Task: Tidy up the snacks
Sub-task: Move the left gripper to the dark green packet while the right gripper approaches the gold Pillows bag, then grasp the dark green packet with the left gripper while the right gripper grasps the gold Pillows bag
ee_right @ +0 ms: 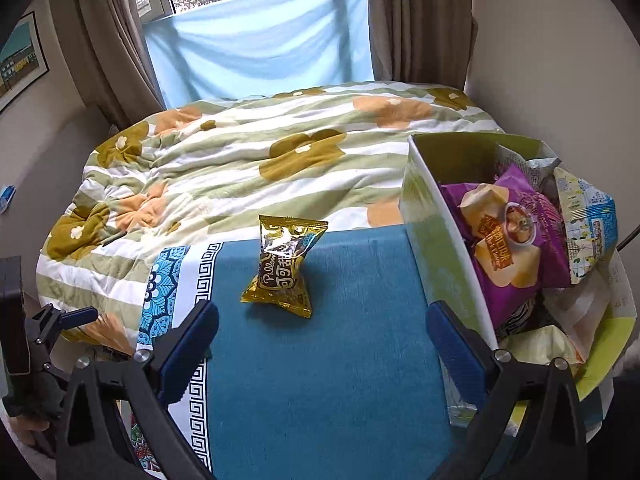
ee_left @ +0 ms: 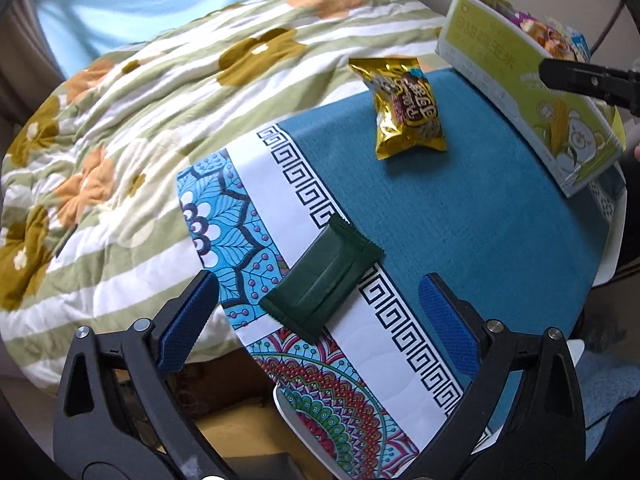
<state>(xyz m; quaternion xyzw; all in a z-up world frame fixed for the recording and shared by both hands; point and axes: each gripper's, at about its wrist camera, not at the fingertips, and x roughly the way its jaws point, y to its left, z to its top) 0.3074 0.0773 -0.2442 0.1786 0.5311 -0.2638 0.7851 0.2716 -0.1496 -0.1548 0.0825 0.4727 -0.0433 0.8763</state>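
A dark green flat packet (ee_left: 320, 276) lies on the patterned border of the tablecloth. My left gripper (ee_left: 318, 312) hangs over it, open, with the packet between the blue pads (ee_left: 188, 320) and touched by neither. A gold snack bag (ee_left: 408, 108) stands further back on the teal cloth (ee_left: 460, 232). In the right wrist view the same gold bag (ee_right: 284, 268) stands ahead of my right gripper (ee_right: 324, 344), which is open with nothing between its fingers. A green and white box (ee_right: 436, 248) at the right holds several snack bags, with a purple one (ee_right: 516, 240) on top.
A bed with a floral quilt (ee_right: 240, 160) runs along the table's far and left sides. The table edge (ee_left: 256, 344) drops off just left of the green packet. The right gripper's right finger (ee_right: 460, 352) is close to the box wall. A window with curtains (ee_right: 256, 40) lies beyond.
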